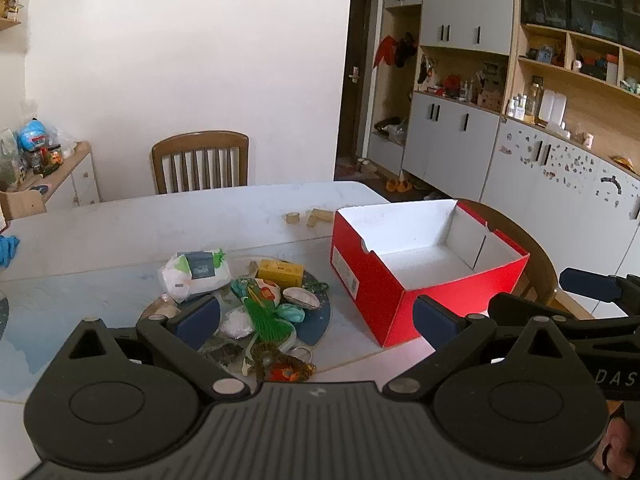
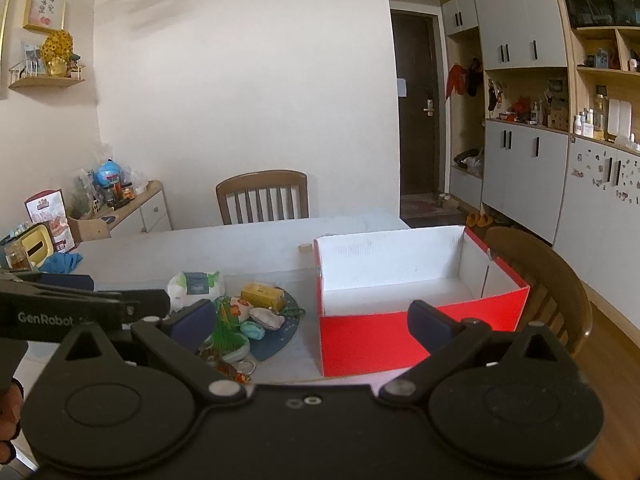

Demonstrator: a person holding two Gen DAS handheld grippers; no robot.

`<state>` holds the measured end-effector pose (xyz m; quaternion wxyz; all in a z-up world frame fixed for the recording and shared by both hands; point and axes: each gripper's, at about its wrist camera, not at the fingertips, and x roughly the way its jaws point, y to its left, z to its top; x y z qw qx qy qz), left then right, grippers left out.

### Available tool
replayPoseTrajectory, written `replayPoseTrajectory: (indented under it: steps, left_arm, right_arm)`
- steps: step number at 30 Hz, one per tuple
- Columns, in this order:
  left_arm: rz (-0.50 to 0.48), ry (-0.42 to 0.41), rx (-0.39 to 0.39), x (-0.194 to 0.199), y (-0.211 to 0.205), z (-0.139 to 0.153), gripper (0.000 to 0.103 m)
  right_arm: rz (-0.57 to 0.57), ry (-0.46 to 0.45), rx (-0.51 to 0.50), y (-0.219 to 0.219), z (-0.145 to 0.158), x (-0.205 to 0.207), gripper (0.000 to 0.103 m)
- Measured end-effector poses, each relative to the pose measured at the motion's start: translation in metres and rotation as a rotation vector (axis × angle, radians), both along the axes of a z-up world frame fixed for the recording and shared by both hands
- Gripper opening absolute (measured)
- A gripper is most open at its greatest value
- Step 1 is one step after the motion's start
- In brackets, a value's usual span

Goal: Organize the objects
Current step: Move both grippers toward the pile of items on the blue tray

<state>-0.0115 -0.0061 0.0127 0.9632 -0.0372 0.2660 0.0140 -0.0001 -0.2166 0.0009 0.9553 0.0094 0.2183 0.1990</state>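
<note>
The pile of small objects (image 1: 256, 304) lies on the worktop (image 1: 120, 224) left of the empty red box (image 1: 424, 268) – straight ahead of the left gripper (image 1: 316, 316), so that hand is nearer. The right gripper (image 2: 312, 326) faces the box; both sets of jaws stand wide open, holding nothing

Wooden chair (image 2: 262, 196) behind the table (image 2: 240, 240) — grey cabinets (image 2: 520, 160) right.

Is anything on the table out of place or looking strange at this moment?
Nothing looks damaged or spilled. The small things lie heaped on the blue mat, unsorted, while the red box beside it is empty. Two small wooden blocks sit apart behind the box.
</note>
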Motion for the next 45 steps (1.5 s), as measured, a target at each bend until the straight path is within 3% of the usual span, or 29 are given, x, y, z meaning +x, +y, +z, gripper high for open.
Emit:
replayPoseTrajectory:
  steps: [15, 27, 32, 40, 45]
  left_arm:
    - [0.023, 0.022, -0.003, 0.009, 0.015, -0.007, 0.103]
    - [0.024, 0.072, -0.009, 0.050, 0.072, -0.028, 0.103]
    - [0.026, 0.086, -0.045, 0.067, 0.104, -0.041, 0.103]
    - [0.083, 0.076, -0.018, 0.095, 0.156, -0.064, 0.103]
    - [0.092, 0.145, -0.011, 0.119, 0.181, -0.091, 0.103]
  right_arm:
    - [0.038, 0.008, -0.010, 0.019, -0.004, 0.010, 0.102]
    - [0.065, 0.073, -0.035, 0.070, -0.014, 0.038, 0.100]
    - [0.064, 0.119, -0.053, 0.090, -0.025, 0.050, 0.099]
    - [0.139, 0.166, -0.111, 0.125, -0.046, 0.063, 0.099]
    - [0.182, 0.210, -0.170, 0.147, -0.066, 0.070, 0.098]
